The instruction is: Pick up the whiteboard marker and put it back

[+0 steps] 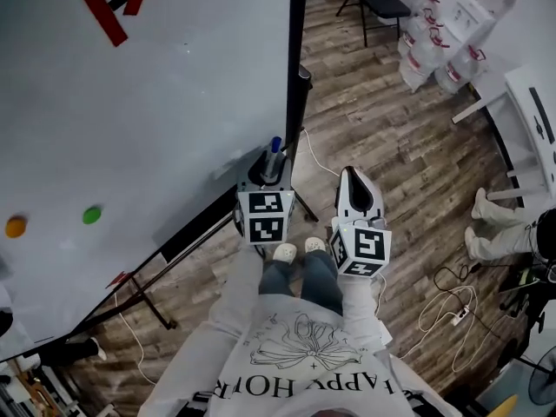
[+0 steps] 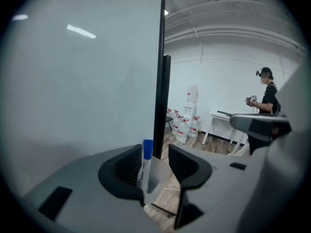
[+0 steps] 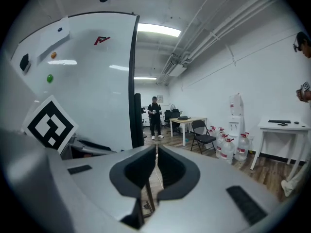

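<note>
A whiteboard marker [image 2: 145, 161] with a blue cap stands upright between the jaws of my left gripper [image 2: 154, 159]. Its white body lies against the left jaw, and a gap shows between it and the right jaw, so that gripper is open. A pale box-like piece sits under the marker. In the head view the marker's cap [image 1: 274, 146] pokes up from the left gripper [image 1: 268, 168], close to the whiteboard's [image 1: 156, 102] black right edge. My right gripper [image 1: 357, 179] hangs over the floor beside it. Its jaws [image 3: 156, 164] are shut with nothing in them.
The whiteboard's black frame [image 2: 159, 81] rises just beyond the left jaws; its stand legs [image 1: 148, 294] spread on the wood floor. Green [image 1: 91, 215] and orange [image 1: 15, 226] magnets sit on the board. Water bottles [image 1: 434, 50], a folding chair [image 1: 378, 3], a white table [image 1: 539, 102], floor cables [image 1: 452, 307] and a person's legs [image 1: 504, 224] lie to the right.
</note>
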